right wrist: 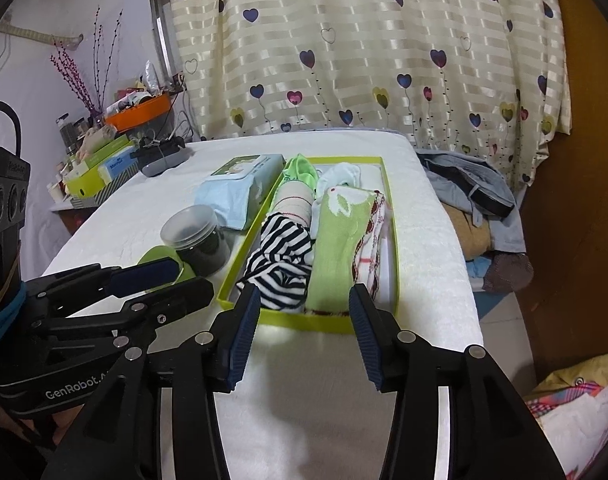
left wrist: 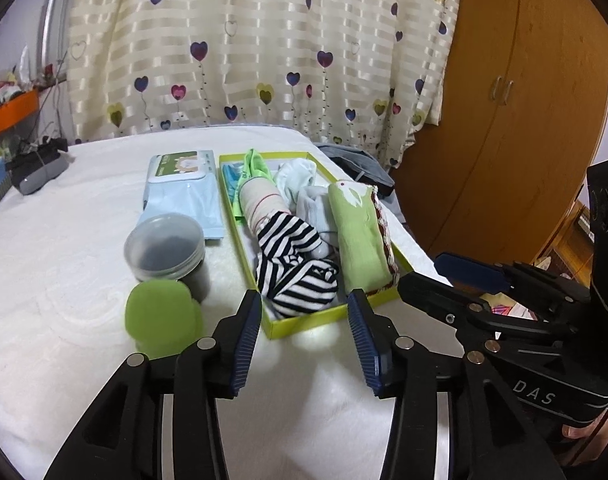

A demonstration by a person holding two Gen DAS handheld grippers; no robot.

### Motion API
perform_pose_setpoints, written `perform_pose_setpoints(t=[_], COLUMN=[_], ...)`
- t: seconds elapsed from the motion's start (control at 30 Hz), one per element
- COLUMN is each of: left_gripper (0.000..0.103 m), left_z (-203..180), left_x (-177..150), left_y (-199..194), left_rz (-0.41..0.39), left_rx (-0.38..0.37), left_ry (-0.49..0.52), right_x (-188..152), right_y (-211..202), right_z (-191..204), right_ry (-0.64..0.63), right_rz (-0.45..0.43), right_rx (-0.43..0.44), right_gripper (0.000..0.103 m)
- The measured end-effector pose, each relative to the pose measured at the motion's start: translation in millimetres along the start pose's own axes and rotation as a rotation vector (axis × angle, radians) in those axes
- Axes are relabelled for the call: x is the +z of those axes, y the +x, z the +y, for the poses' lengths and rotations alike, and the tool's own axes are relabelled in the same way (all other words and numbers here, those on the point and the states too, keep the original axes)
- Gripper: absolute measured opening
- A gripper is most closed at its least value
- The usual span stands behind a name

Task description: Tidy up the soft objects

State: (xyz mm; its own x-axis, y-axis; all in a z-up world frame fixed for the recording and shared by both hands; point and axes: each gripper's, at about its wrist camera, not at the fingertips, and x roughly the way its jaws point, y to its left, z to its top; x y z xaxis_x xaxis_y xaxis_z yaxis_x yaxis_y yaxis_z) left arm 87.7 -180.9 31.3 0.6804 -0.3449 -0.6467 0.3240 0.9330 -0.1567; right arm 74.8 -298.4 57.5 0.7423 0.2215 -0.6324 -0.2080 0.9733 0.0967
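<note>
Both the left gripper (left wrist: 306, 336) and right gripper (right wrist: 306, 334) hang spread and empty before the green tray (left wrist: 304, 322), so the striped sock (left wrist: 299, 276) heaped at its near rim may spill out.

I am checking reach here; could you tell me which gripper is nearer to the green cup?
Left. The left gripper hovers open just beside the green cup; the right gripper sits further over, before the tray's near edge.
</note>
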Motion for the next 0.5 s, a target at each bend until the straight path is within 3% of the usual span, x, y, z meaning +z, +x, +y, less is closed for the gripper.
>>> perform_pose_setpoints(t=[0.5], left_gripper=[0.046], left_z=[21], left_x=[-20], left_y=[-22], left_rz=[-0.013], left_rx=[0.049], left_ry=[-0.018], right_x=[-16], right_y=[-8], right_z=[31], right_ry=[-0.029], right_rz=[0.022], right_rx=[-0.028], right_gripper=[0.048])
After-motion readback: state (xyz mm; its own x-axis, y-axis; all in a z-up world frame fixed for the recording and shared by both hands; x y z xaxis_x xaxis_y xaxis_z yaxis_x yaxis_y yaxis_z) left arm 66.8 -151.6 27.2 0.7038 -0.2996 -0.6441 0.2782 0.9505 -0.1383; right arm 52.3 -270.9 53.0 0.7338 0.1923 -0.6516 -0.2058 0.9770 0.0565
